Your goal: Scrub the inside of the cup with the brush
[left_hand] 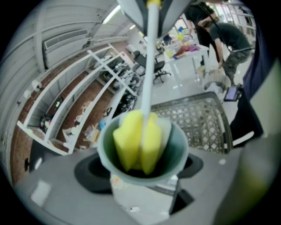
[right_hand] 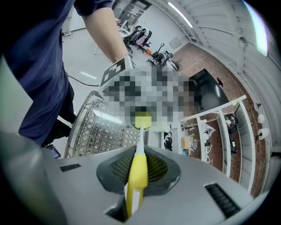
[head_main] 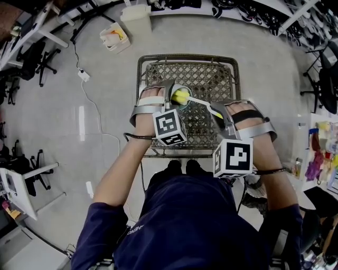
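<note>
Firmly, our left gripper [head_main: 170, 101] had its fingers closed around the cup [left_hand: 176, 154], our right gripper [head_main: 219, 119] around the brush [right_hand: 137, 169], yellow sponge [left_hand: 135, 141] inside the cup.

- The left gripper [left_hand: 142, 178] has its jaws closed against a pale green cup [left_hand: 178, 151], mouth towards the camera.
- A brush [left_hand: 147, 79] reaches down into the cup: its yellow sponge head sits inside, touching the inner wall, and its white handle runs straight up.
- At the top edge the handle enters the grey right gripper [left_hand: 151, 9].
- Behind the cup stands a metal mesh cart [left_hand: 199, 116] on a pale floor.
- White shelving [left_hand: 83, 101] lines a brick wall at the left.
- A person [left_hand: 228, 39] bends over at the upper right, near a desk [left_hand: 189, 48] with colourful items.
</note>
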Available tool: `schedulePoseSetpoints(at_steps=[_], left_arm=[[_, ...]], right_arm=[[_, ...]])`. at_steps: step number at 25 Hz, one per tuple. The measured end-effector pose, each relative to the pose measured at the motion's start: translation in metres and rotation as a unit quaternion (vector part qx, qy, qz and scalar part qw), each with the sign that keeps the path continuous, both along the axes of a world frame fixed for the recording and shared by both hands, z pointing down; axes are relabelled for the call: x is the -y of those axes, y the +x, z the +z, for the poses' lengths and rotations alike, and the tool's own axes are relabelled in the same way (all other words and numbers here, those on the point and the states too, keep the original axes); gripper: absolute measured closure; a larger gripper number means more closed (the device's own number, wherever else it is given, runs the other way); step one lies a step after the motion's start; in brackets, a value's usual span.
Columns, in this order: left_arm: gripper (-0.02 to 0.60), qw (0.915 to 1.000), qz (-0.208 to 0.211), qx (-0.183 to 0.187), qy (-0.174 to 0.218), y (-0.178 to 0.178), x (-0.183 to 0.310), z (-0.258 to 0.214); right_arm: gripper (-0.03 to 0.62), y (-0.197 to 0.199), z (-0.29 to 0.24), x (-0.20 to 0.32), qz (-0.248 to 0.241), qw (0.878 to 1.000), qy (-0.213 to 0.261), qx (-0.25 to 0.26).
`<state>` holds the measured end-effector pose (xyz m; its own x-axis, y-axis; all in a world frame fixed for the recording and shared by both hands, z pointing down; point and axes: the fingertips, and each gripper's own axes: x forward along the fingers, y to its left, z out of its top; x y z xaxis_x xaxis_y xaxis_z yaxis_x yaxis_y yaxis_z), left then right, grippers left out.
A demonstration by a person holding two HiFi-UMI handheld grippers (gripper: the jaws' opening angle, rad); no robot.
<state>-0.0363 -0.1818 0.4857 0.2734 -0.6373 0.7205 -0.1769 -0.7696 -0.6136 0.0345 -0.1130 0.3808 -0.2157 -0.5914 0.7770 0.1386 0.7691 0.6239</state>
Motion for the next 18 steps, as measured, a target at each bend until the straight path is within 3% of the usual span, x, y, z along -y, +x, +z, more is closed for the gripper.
schedulePoseSetpoints(at_steps=[14,18], left_arm=[[0.193,0.9993,-0.037,-0.002,-0.008,-0.010,0.003,0.003],[0.193,0.9971,-0.062,-0.032,-0.029,-0.015,0.003,0.003]], right_arm=[[0.565,0.027,-0.011,-0.021,0.030,0.995,-0.018,0.093],[0.565,0.037,-0.015,-0.026,0.039,0.992,-0.015,0.119]])
